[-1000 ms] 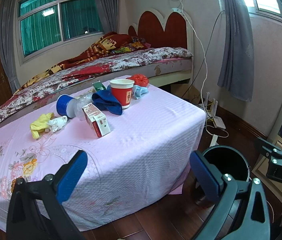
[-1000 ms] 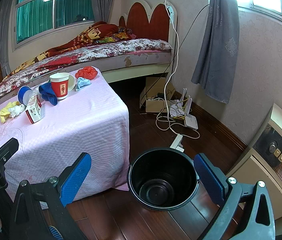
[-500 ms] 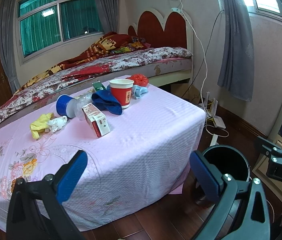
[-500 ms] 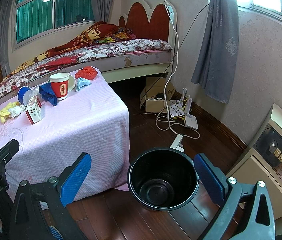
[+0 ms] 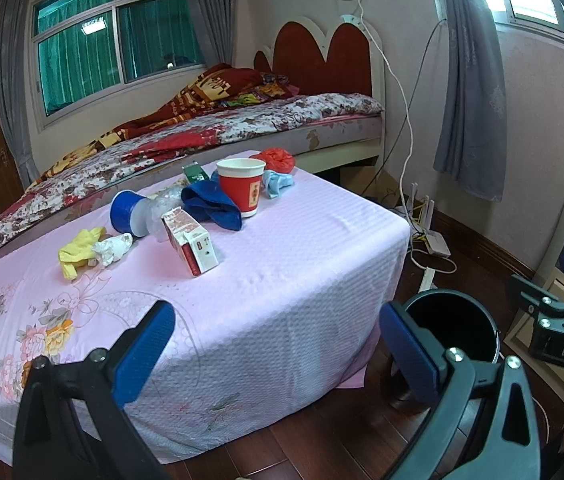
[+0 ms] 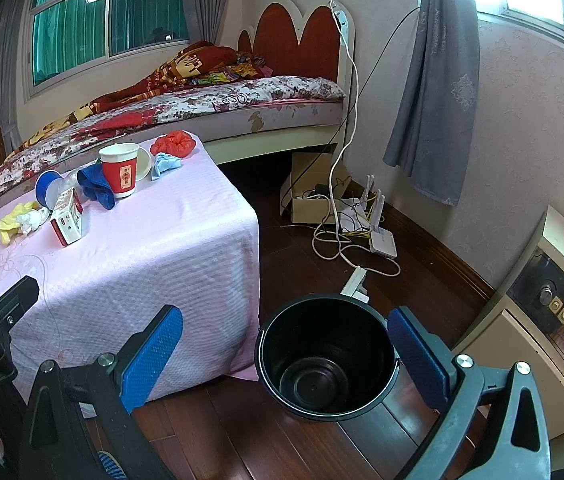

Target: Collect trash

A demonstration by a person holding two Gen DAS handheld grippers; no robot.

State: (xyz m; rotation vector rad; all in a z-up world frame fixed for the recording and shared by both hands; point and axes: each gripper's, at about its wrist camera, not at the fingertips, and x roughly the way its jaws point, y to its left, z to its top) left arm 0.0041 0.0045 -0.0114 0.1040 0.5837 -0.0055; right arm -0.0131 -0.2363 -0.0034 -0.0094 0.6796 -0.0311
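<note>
On the floor beside the surface, black bin stands upright, nothing inside. Trash sits on the surface: red cup, carton, yellow wad. Left tool spread, holding nothing; right tool likewise.

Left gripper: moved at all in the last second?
No. In the left wrist view the left gripper frames the carton and bin exactly as a second ago, jaws open over the table's near edge.
</note>
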